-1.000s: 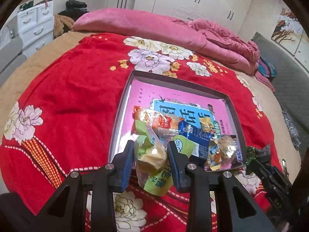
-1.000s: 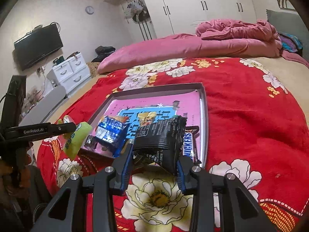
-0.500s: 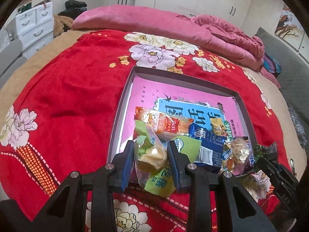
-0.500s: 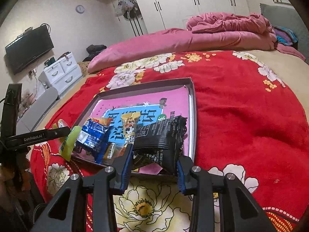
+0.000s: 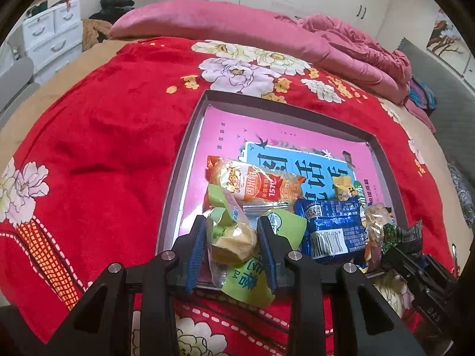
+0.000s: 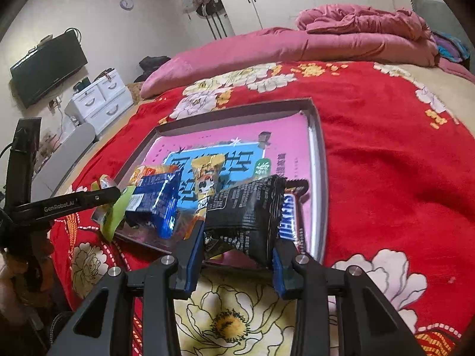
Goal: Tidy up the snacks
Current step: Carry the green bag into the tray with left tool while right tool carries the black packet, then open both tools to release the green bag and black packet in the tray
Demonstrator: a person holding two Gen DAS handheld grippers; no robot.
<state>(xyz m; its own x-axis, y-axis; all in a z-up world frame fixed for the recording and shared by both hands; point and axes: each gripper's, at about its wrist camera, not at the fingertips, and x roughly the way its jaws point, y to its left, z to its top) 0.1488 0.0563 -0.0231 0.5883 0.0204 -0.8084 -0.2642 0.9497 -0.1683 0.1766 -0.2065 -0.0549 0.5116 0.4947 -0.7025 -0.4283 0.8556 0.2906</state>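
A shallow grey tray (image 5: 178, 166) (image 6: 319, 160) with a pink and blue liner lies on a red floral blanket. My left gripper (image 5: 233, 237) is shut on a green snack packet (image 5: 234, 237) over the tray's near left edge. My right gripper (image 6: 239, 237) is shut on a black snack packet (image 6: 246, 210) over the tray's near right edge. In the tray lie an orange packet (image 5: 255, 184), a blue packet (image 5: 332, 228) (image 6: 157, 198), a small yellow packet (image 6: 207, 172) and a Snickers bar (image 6: 289, 216). The left gripper also shows in the right wrist view (image 6: 101, 197).
The red blanket (image 5: 104, 136) covers a bed. A pink quilt (image 5: 237, 29) is heaped along the far side. White drawers (image 6: 101, 101) and a wall television (image 6: 47, 68) stand to the left, white wardrobes behind.
Both grippers have moved forward toward the tray with their packets still held. The tray and its snacks now look closer.
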